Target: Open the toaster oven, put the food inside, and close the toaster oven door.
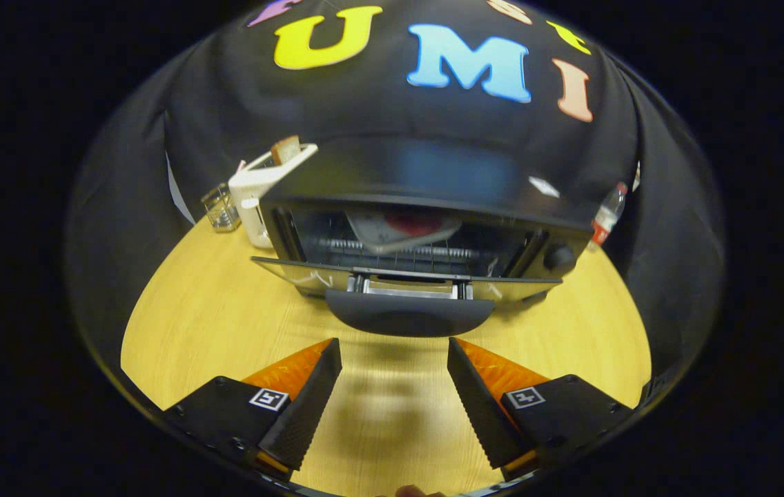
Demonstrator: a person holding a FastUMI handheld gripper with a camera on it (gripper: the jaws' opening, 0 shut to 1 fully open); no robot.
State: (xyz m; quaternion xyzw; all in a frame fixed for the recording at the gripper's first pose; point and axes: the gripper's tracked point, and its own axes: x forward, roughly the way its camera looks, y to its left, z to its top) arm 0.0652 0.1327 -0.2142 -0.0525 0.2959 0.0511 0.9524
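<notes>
Two fingers (pixel 394 345) stand spread apart, holding nothing, over the wooden surface (pixel 212 310). At twelve o'clock, just beyond them, the toaster oven (pixel 426 207) sits with its door (pixel 406 279) dropped open; a plate of food (pixel 402 230) rests inside.

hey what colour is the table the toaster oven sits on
Light yellow wood grain, plain in the gripper view: table, oven. The tongs are open just short of its door handle.
</notes>
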